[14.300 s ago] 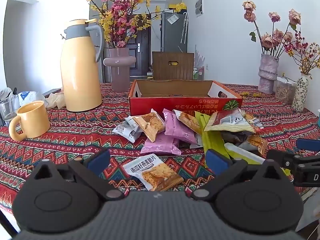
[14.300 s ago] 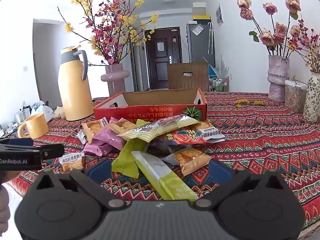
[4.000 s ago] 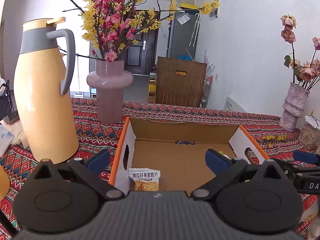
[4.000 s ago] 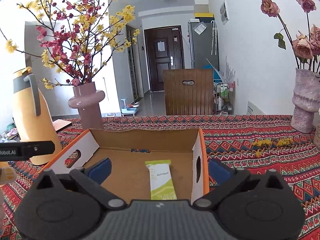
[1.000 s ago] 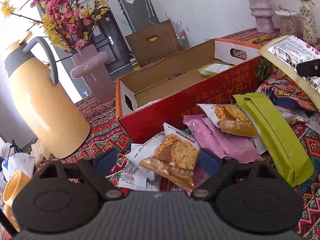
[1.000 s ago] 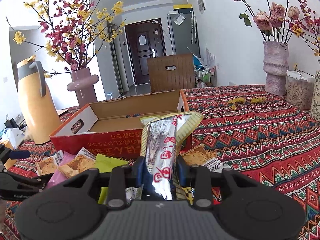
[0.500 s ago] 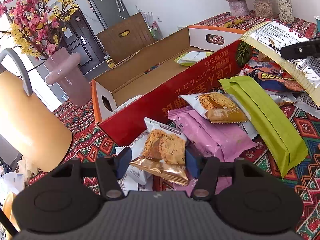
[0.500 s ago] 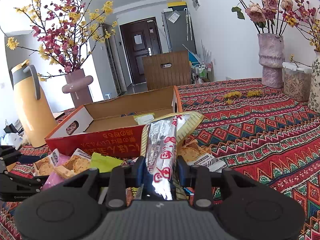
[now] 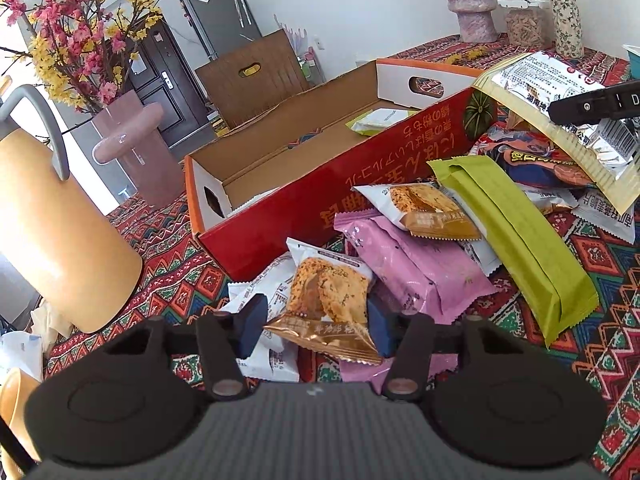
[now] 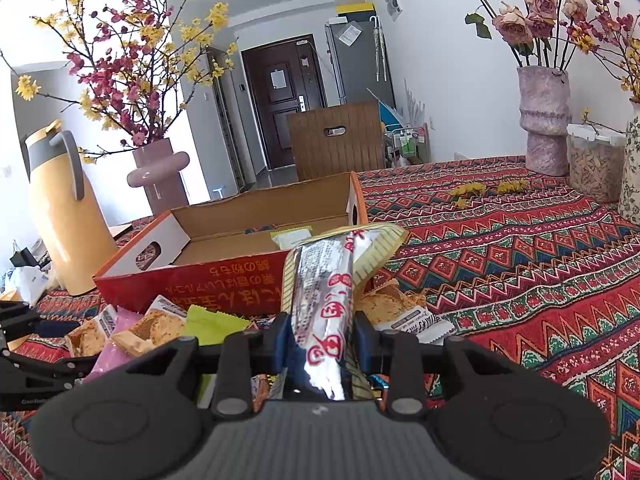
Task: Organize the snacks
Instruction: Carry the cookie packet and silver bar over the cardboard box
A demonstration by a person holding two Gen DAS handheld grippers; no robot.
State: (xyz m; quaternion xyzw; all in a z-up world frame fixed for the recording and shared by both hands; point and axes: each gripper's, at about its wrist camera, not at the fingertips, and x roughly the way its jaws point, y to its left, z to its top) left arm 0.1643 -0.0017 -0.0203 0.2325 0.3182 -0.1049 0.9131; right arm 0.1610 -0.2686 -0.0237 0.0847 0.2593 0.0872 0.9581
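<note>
My left gripper [image 9: 314, 322] is shut on a cookie packet [image 9: 326, 294] with a gold lower edge, on the snack pile in front of the red cardboard box [image 9: 360, 184]. My right gripper [image 10: 320, 334] is shut on a long silver and yellow snack bag [image 10: 324, 280], held up in front of the box [image 10: 224, 276]; the bag also shows in the left wrist view [image 9: 560, 92]. A green packet [image 10: 290, 238] lies inside the box. Pink packets [image 9: 416, 264], a long green packet [image 9: 516, 240] and another cookie packet [image 9: 424, 208] lie on the pile.
A yellow thermos jug [image 9: 52, 224] and a pink vase of flowers [image 9: 132, 144] stand left of the box. A mug [image 9: 12, 400] is at the left edge. Vases [image 10: 544, 120] and a jar [image 10: 596, 168] stand at the far right on the patterned tablecloth [image 10: 520, 260].
My left gripper has closed its fingers onto the cookie packet on the pile. My right gripper keeps hold of the silver bag, drifting slightly.
</note>
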